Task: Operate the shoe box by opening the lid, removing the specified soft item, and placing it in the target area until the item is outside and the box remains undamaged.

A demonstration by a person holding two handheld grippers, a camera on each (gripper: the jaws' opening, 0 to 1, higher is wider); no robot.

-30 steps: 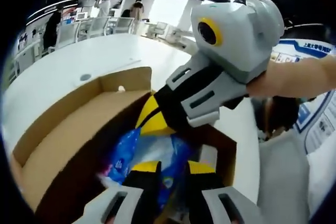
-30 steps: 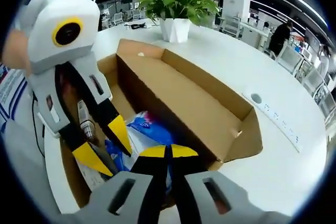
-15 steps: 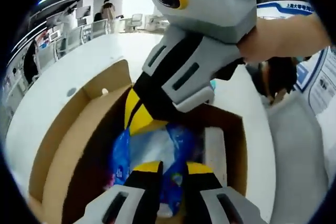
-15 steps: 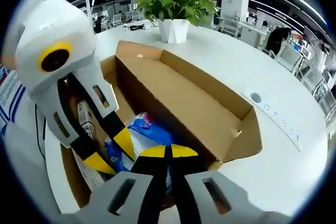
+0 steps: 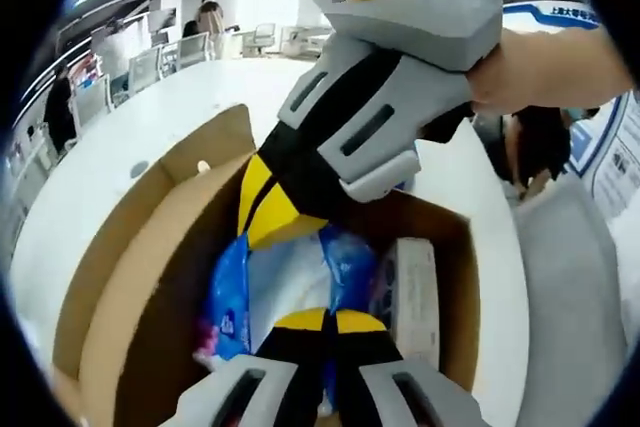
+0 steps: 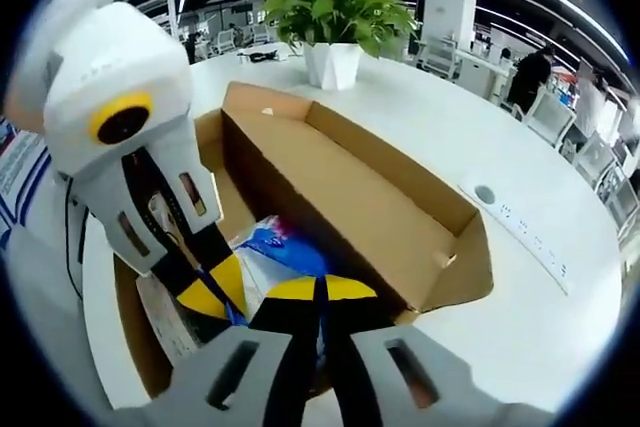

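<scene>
Jaws of the left gripper (image 5: 322,322) stand together, yellow tips touching, seemingly pinching the blue-and-white plastic pack (image 5: 285,292) that lies inside the open shoe box (image 5: 130,247); whether film is really caught between them I cannot tell for certain. Just right of the pack in the left gripper view lies a pale flat packet (image 5: 415,297) against the box wall. Across from it the right gripper (image 6: 315,289) also has its jaws closed, tips meeting over the same pack (image 6: 275,247), with the left gripper (image 6: 212,287) reaching in from the left beside it. The lid (image 6: 330,187) is already folded back onto the white bench (image 6: 520,287), and a potted plant (image 6: 335,22) stands beyond.

The pack sits directly under both pairs of tips, its long axis running along the box's length, away from the left camera. Both grippers are equally close; the lift probably wants to go straight up, clear of the cardboard walls.
</scene>
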